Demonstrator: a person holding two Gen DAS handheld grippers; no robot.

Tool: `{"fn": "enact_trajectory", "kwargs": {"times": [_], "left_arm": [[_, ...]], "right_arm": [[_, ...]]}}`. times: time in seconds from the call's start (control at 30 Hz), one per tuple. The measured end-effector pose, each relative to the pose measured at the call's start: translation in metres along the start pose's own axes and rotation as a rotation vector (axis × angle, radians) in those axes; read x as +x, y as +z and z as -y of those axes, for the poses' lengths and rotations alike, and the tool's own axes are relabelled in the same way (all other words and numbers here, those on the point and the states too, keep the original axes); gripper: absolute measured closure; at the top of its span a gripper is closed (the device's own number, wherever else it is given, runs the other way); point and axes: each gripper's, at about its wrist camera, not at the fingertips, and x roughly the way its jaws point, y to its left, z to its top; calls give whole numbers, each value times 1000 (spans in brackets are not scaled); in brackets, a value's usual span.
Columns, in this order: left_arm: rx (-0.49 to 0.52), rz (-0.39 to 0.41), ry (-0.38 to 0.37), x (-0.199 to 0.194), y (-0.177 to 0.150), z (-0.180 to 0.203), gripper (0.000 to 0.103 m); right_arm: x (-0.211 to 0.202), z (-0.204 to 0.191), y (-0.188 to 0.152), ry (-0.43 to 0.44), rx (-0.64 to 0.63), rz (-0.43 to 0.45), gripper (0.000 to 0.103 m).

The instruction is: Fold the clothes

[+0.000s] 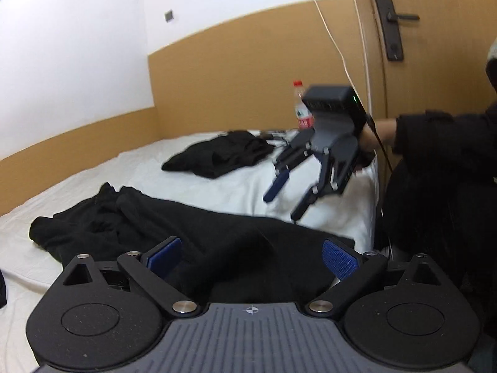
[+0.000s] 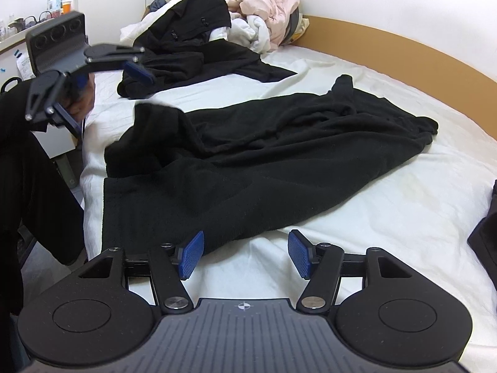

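Observation:
A long black fleece garment [image 2: 264, 161] lies spread and rumpled across the white bed sheet [image 2: 372, 217]. My right gripper [image 2: 245, 255] hovers open over the sheet at the garment's near hem, its left pad [image 2: 192, 255] beside the cloth and nothing between its pads. In the left wrist view, the right gripper [image 1: 284, 205] hangs above the sheet past the garment [image 1: 186, 233]. My left gripper [image 1: 251, 258] stands wide open just above the garment's other end. In the right wrist view, the left gripper [image 2: 104, 98] is in the air over the bed's left edge, gripping nothing.
A second black garment [image 1: 217, 158] lies crumpled farther up the bed. A heap of mixed clothes [image 2: 248, 9] fills the far corner. A water bottle [image 1: 303, 108] stands by the wooden door [image 1: 435, 31]. A white cable [image 1: 335, 46] hangs down the wall. A person's dark sleeve [image 1: 441, 133] is at right.

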Motion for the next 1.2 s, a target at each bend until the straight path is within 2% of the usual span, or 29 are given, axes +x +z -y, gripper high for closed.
{"fn": "enact_trajectory", "kwargs": {"times": [0.1,0.2,0.33,0.43,0.5,0.53,0.6,0.7,0.73,0.77,0.8,0.83,0.87,0.93,0.97,1.0,1.07,1.13,1.17,1.2], "left_arm": [[-60,-19,147,-5,-3,-19,2],[-124,-78,181,-7,-14,-34,2],[-206,-147,144,-3,-27,-46,2],[-350,-244,227,15,-38,-62,4],[-503,-242,266,23,-46,-79,6],[-570,-228,262,25,-49,-86,6],[-655,-217,266,29,-54,-96,7],[-673,-231,287,34,-52,-99,9],[-670,-248,297,38,-52,-99,14],[-661,-264,306,42,-53,-99,23],[-642,-269,321,45,-53,-97,37],[-627,-272,334,46,-52,-97,52],[-624,-262,340,45,-51,-98,66],[-618,-192,395,39,-46,-102,67],[-605,-158,433,35,-42,-103,68],[-592,-148,458,33,-40,-104,67],[-597,-157,469,32,-43,-107,63],[-572,-168,477,31,-44,-106,62],[-533,-162,472,28,-41,-103,60],[-489,-150,461,25,-39,-98,52]], "right_arm": [[2,-3,8,11,-13,35,40],[3,-7,18,44,-13,95,40],[10,-11,39,242,127,230,40],[31,-18,56,287,197,206,41],[47,-20,61,316,239,178,42],[56,-18,62,344,267,158,42],[71,-18,62,384,306,107,42],[84,-21,60,403,341,62,42],[87,-23,59,400,345,44,50],[89,-27,59,393,336,22,88],[92,-30,58,386,327,0,96],[93,-34,59,392,320,-14,96],[92,-35,59,451,335,-5,96],[89,-34,59,647,406,41,96],[87,-33,59,703,434,56,96],[88,-34,60,697,440,40,95],[94,-42,58,620,373,-55,92],[100,-49,53,590,315,-135,84],[96,-49,54,579,294,-145,74],[87,-46,57,573,281,-125,63]]}}
